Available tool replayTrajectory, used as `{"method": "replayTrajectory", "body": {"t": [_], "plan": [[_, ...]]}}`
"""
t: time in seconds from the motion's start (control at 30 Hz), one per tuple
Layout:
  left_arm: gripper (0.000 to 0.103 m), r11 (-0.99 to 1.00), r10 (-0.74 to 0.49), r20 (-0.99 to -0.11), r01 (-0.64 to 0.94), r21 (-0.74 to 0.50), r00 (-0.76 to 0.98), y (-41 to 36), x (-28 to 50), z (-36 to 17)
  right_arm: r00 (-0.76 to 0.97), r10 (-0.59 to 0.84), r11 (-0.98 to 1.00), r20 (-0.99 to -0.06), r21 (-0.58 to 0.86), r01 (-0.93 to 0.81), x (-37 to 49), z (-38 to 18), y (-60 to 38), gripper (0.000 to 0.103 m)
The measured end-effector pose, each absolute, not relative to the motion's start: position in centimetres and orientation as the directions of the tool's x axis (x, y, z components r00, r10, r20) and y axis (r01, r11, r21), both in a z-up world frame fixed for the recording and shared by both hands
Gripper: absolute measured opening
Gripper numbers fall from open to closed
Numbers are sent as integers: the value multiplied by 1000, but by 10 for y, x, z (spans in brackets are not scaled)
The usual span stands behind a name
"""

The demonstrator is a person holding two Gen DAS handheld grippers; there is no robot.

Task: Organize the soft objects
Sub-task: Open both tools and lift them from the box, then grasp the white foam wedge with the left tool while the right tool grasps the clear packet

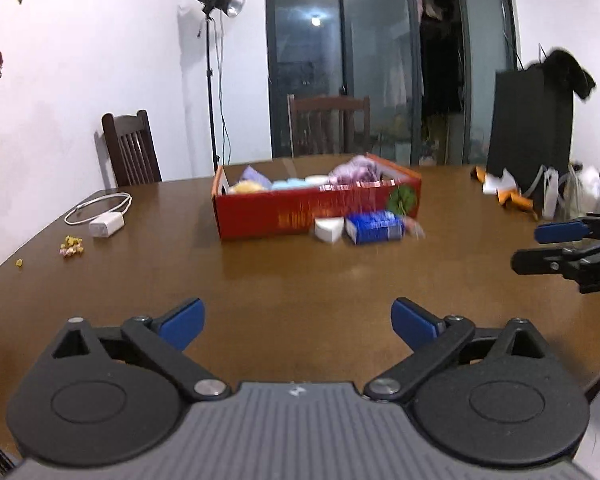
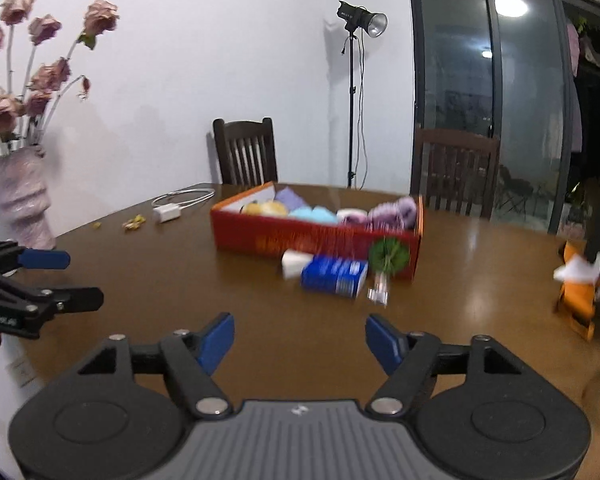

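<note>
A red cardboard box (image 1: 260,216) (image 2: 260,240) stands mid-table and holds soft things: a yellow one (image 2: 266,208), a blue one (image 2: 314,215), a white roll (image 2: 352,215) and a purple cloth (image 2: 394,212). In front of the box lie a white wedge (image 1: 329,230) (image 2: 294,264), a blue packet (image 1: 375,227) (image 2: 334,276) and a small clear item (image 2: 378,290). My left gripper (image 1: 298,322) is open and empty, well short of them. My right gripper (image 2: 300,340) is open and empty too; it also shows at the right edge of the left wrist view (image 1: 540,246).
A white charger with cable (image 1: 106,224) and small yellow crumbs (image 1: 72,246) lie at the left. A vase of dried roses (image 2: 24,200) stands far left. Orange paper and bags (image 1: 512,196) and a black panel (image 1: 530,140) are at the right. Chairs stand behind the brown table (image 1: 300,272).
</note>
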State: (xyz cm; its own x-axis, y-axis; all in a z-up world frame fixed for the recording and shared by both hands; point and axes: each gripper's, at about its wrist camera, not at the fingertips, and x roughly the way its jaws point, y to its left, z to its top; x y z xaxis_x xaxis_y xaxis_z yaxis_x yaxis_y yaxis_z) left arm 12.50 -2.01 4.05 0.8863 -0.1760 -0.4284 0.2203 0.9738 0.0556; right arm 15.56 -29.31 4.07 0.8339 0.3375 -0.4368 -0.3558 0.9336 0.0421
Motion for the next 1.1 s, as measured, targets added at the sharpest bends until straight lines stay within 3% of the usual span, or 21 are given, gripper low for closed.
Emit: {"method": "replayTrajectory", "body": {"t": [0.23, 0.3, 0.37, 0.5, 0.53, 0.7, 0.8, 0.9, 0.97, 1.1], "plan": [[101, 974, -183, -438, 222, 38, 880, -33, 153, 40, 850, 255, 965, -461, 63, -255, 164, 28, -309, 77], [96, 967, -214, -452, 252, 26, 866, -41, 168, 37, 847, 258, 965, -465, 87, -247, 177, 27, -310, 77], [83, 962, -235, -458, 272, 15, 857, -50, 189, 33, 841, 257, 965, -475, 80, -250, 196, 27, -308, 70], [73, 964, -236, -481, 265, -7, 844, -60, 252, 24, 829, 262, 962, -495, 62, -267, 249, 30, -302, 62], [67, 968, -221, -497, 252, -4, 839, -64, 270, 22, 826, 260, 962, -500, 59, -267, 265, 30, -301, 59], [60, 962, -242, -553, 270, -31, 797, -80, 348, 13, 826, 188, 975, -531, 0, -222, 342, 23, -296, 48], [56, 957, -251, -568, 290, -23, 784, -91, 371, 7, 812, 172, 980, -558, 14, -198, 376, 15, -298, 43], [44, 949, -265, -582, 314, -17, 769, -96, 385, 2, 794, 185, 979, -579, 38, -200, 393, 5, -297, 38], [33, 949, -260, -582, 315, -8, 770, -97, 389, -2, 788, 209, 974, -579, 54, -218, 394, -1, -298, 28], [25, 941, -289, -571, 337, -22, 769, -97, 392, -8, 789, 213, 975, -577, 71, -211, 393, -5, -302, 22]]}}
